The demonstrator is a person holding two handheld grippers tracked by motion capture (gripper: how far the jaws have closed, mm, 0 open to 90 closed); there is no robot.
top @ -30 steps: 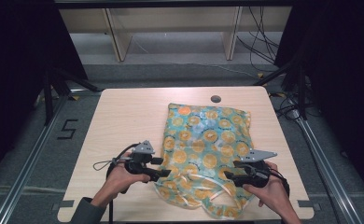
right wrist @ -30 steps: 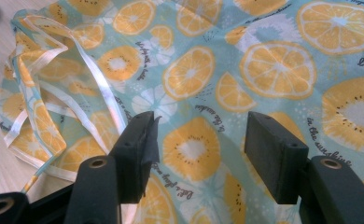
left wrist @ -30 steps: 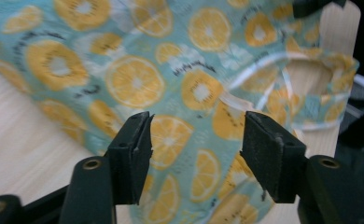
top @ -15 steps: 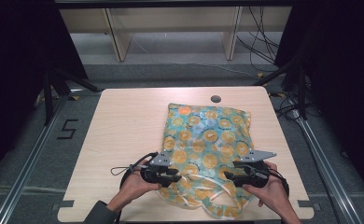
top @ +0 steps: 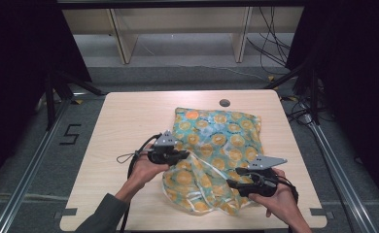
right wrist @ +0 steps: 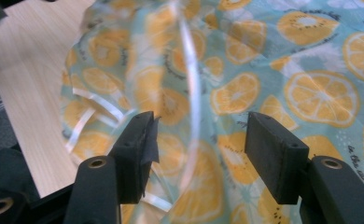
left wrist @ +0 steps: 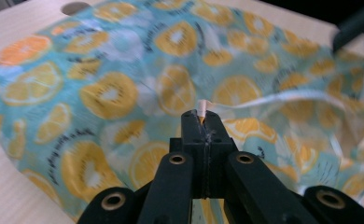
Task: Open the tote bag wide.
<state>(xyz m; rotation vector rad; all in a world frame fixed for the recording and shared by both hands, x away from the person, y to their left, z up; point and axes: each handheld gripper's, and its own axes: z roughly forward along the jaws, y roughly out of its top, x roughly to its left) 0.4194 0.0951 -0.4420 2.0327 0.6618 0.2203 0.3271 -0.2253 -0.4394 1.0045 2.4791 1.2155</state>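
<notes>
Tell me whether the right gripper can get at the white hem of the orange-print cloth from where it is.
Probably yes. The right gripper has open jaws over the cloth, and the white hem runs between them with nothing in the way.

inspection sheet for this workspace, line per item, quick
surface: light wood table, round hole near far edge
job's things: orange-slice print cloth, near part bunched
clutter: nothing seen
grippers: left gripper jaws just closed, shut on a pale edge of the cloth; right gripper jaws apart over the cloth, pads not pressing
cables: black cable loops from left gripper; more on floor at far right
surroundings: wooden shelf legs behind, "5" marked on floor
</notes>
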